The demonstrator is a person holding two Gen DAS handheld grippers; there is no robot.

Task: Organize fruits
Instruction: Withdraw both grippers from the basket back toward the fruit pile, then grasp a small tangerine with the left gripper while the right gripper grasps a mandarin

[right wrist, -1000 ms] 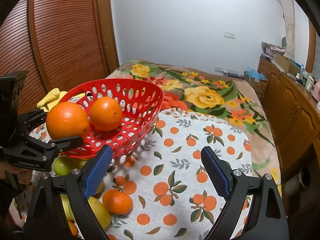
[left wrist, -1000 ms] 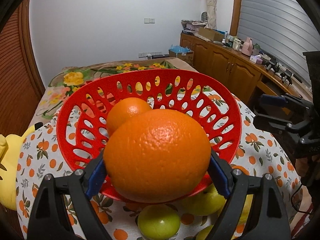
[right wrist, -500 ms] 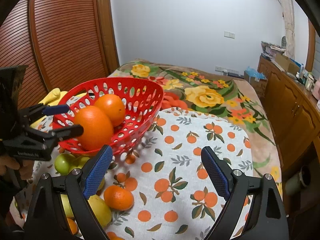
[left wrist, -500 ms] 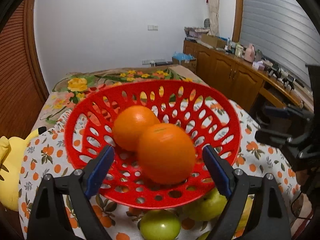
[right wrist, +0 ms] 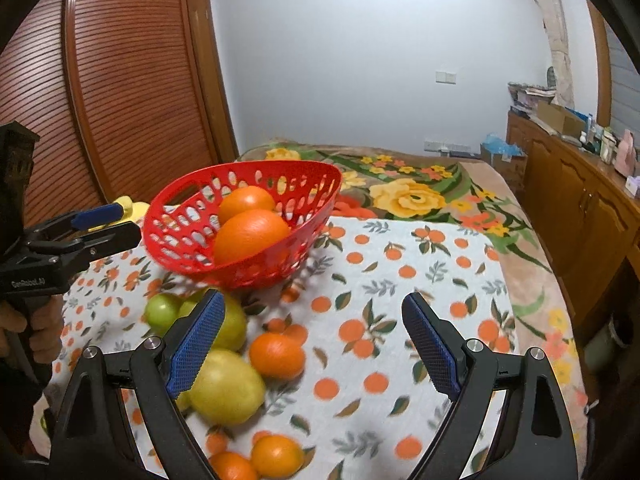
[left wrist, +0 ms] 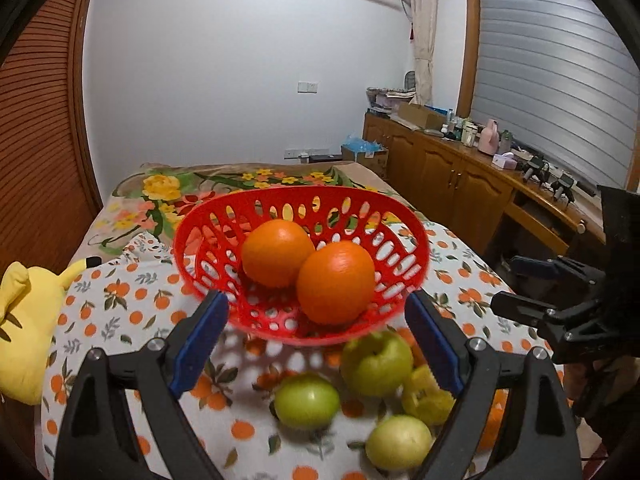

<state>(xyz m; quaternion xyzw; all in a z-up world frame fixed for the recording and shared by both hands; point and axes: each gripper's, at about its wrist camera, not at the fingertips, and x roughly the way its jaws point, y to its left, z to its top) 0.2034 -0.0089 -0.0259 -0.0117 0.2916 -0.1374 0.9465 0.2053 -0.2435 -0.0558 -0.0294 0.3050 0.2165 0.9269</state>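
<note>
With two glossy orange-skinned oranges lying in the red perforated plastic basket (left wrist: 300, 216), I judge the job only partly done. The nearer orange (left wrist: 335, 282) touches the farther orange (left wrist: 278, 253) on the basket floor. Left gripper (left wrist: 316, 340) hangs released, blue ribbed pads wide, nothing between them, just in front of the basket's near rim. Right gripper (right wrist: 310, 344) is also spread and empty, over the cloth on the near side of the basket.

Left to sort, all loose in front of the basket:
- smooth round green apple (left wrist: 307, 400) plus a paler green apple (left wrist: 376, 362) right under the near rim
- pale yellow-green round fruit (left wrist: 398, 442), a bit blurred
- bumpy yellow fruit (left wrist: 426, 398), kind unclear
- small dimpled mandarin (right wrist: 277, 355) and two more small mandarins (right wrist: 256, 458) farther from the basket
- big pale yellow pear-like fruit (right wrist: 226, 386) beside my right-hand left pad

Everything rests on a soft white cloth printed with oranges and leaves (right wrist: 400, 300); under it is a floral blanket. The basket is rigid with oval holes, oranges are pebbled, apples waxy-smooth. A yellow plush toy (left wrist: 24, 320) lies left of the basket.
</note>
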